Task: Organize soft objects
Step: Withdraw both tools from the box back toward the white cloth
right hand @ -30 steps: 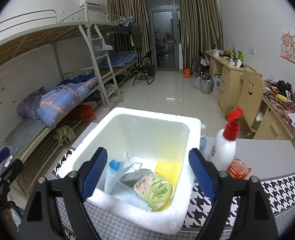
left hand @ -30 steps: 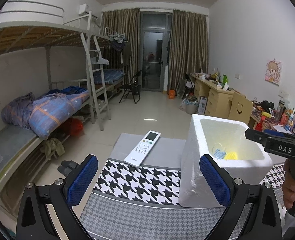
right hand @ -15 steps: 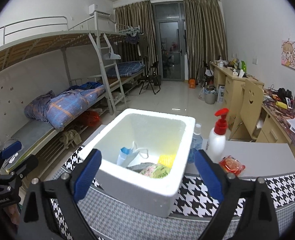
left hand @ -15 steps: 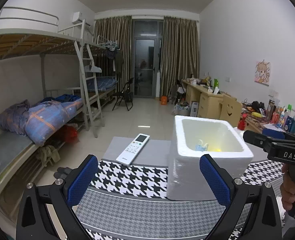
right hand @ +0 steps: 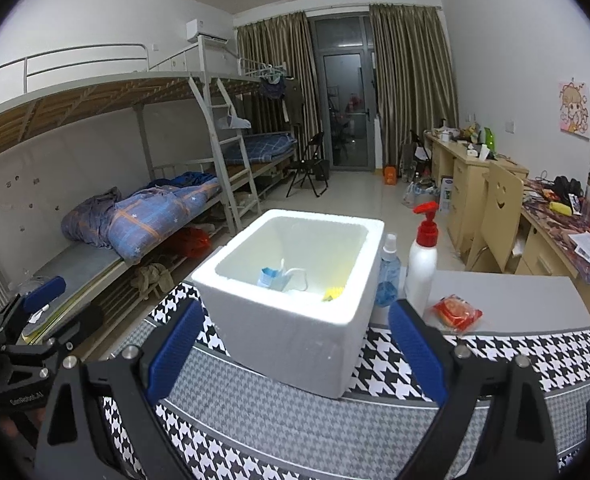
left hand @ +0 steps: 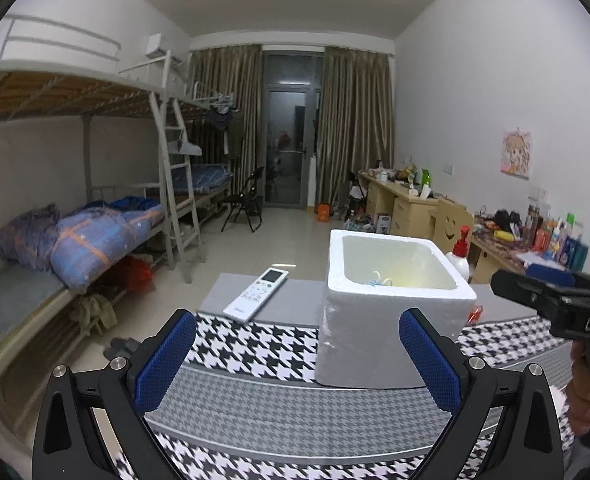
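Observation:
A white foam box (right hand: 295, 300) stands on the houndstooth-covered table (right hand: 335, 432); it also shows in the left wrist view (left hand: 391, 320). Inside it lie a blue face mask (right hand: 275, 278) and a yellow item (right hand: 335, 293); the rest of its contents are hidden by the rim. My right gripper (right hand: 295, 354) is open and empty, in front of the box and above the table. My left gripper (left hand: 297, 360) is open and empty, in front of the box and to its left. The right gripper's body shows at the right of the left wrist view (left hand: 555, 304).
A white remote (left hand: 257, 294) lies on the grey table part left of the box. A red-pump white bottle (right hand: 423, 264), a blue spray bottle (right hand: 387, 276) and a red packet (right hand: 457, 312) stand right of the box. Bunk beds (right hand: 135, 208) left, desks (right hand: 495, 200) right.
Both grippers have pulled back and up from the box, so it looks smaller and farther. Its contents are now mostly hidden by the rim. Both stay open.

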A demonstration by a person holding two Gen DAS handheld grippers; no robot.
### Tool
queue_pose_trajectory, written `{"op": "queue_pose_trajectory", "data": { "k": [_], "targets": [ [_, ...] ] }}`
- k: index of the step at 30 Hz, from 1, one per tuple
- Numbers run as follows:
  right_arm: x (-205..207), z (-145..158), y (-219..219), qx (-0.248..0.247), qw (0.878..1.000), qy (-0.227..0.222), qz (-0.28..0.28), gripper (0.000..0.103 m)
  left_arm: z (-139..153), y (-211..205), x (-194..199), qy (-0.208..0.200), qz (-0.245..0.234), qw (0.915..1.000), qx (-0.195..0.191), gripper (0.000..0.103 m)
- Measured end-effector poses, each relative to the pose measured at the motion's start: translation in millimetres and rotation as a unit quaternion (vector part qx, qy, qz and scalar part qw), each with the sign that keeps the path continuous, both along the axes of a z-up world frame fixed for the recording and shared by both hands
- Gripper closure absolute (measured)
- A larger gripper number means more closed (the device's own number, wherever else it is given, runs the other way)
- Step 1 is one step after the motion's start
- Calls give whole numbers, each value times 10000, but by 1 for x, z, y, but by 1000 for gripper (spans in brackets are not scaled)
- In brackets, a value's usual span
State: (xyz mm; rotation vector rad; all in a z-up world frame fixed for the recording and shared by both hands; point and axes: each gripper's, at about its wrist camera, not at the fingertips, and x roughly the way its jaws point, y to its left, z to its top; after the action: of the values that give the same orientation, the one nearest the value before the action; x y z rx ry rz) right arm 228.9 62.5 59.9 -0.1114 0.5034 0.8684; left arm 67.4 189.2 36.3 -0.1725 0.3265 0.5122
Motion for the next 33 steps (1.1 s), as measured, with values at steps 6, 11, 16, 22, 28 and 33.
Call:
{"op": "queue_pose_trajectory", "data": {
  "k": [6,11,16,22,28,33],
  "targets": [
    [-6,-7,-12,104,9998,92,107,7,-4,-6,-8,-42,190,9998,-23,1],
    [-14,-10,-20,31,9999,-10,111,7,-14,-15,-9,-13,197,9998,-105,1],
    [-24,-9,-29,28,9997,-179,133,7,-15,-29,-9,-46,172,9998,13,1],
    [-29,-14,-43,-29,9998,-176,33,7,-20,-45,-8,-49,-32,10000,14,1],
    [-37,-16,-64,-47,9992,-375,-97,7,-24,-59,-6,-89,-263,9996,-74,1],
    [-37,-24,-81,-11,9994,-295,-192,7,-28,-73,-4,-93,-435,9990,22,1]
  ]
}}
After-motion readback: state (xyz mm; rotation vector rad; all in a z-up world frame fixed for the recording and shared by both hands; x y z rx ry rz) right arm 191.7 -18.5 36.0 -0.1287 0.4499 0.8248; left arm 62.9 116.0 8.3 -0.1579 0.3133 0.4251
